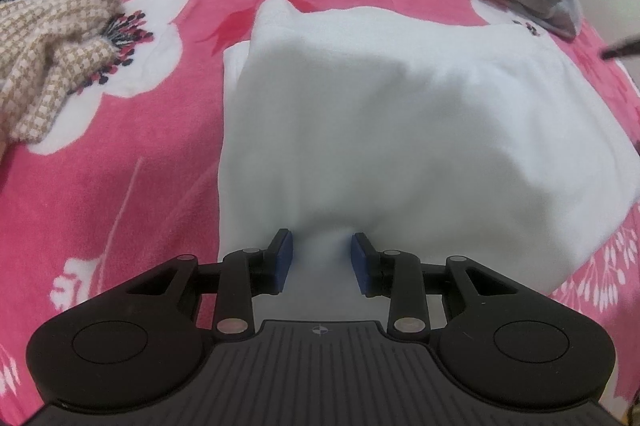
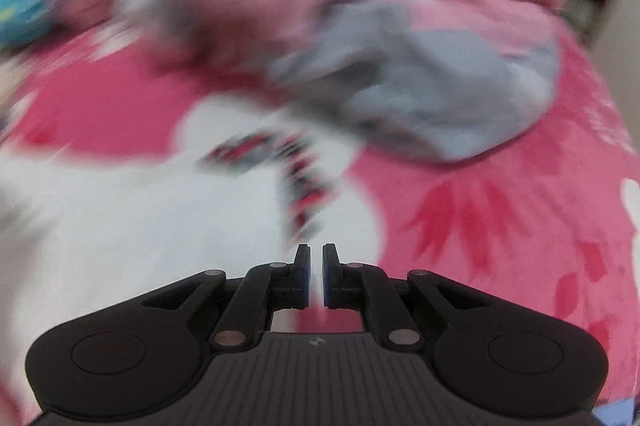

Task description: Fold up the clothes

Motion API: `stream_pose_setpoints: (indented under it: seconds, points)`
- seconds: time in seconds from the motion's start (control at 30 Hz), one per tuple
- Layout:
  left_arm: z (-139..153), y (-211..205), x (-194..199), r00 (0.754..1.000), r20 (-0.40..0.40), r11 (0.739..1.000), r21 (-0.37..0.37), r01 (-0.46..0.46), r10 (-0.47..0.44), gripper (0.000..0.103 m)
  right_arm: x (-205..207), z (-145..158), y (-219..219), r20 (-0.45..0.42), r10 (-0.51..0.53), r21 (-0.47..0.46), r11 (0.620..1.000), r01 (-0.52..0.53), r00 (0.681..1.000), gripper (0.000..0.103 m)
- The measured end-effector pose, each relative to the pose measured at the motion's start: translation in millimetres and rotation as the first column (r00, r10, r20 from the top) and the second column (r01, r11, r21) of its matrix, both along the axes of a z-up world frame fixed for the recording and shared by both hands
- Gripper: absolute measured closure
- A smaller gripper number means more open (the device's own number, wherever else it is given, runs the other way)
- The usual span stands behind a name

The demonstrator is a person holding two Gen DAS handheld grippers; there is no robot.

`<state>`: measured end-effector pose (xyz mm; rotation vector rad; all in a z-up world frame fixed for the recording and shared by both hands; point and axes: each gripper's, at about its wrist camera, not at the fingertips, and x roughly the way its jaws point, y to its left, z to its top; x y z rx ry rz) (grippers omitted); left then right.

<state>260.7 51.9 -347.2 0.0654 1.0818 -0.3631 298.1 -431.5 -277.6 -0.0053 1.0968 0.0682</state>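
Both wrist cameras look steeply down, close over the pink floral blanket (image 1: 120, 185), sharing it; the right view seems motion-blurred.

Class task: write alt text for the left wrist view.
The left gripper pinches a bunched fold of a white garment between its blue fingers, on a pink floral blanket. A beige knitted garment lies to the left.

Ahead of the black, blue-padded left tongs (image 1: 321, 258) lies a plain white garment (image 1: 400, 129) on a pink, white-flowered bedspread (image 1: 120, 185), a beige checked knit (image 1: 56, 45) at far left.
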Motion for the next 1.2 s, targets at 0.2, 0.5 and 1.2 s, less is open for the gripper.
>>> stream_pose_setpoints:
  seconds: [0.2,0.5,1.2]
  points:
    - [-1.1,-2.8,-2.3,1.0,0.02,1.0,0.009,-0.018,0.017,0.069,-73.0,-28.6,53.3,-0.186,0.372,0.034,0.927,-0.372,0.909,0.098]
    - [0.1,-5.8,-4.5,0.999,0.03,0.999,0.024,-0.03,0.03,0.069,-93.1,-18.9,47.0,-0.2,0.282,-0.229,0.918,-0.324,0.938,0.098]
    - [8.2,-4.6,-50.9,0.949,0.1,0.954,-0.005,-0.301,0.3,0.068,75.3,-47.2,358.5,0.162,0.657,0.1,0.731,-0.675,0.736,0.098]
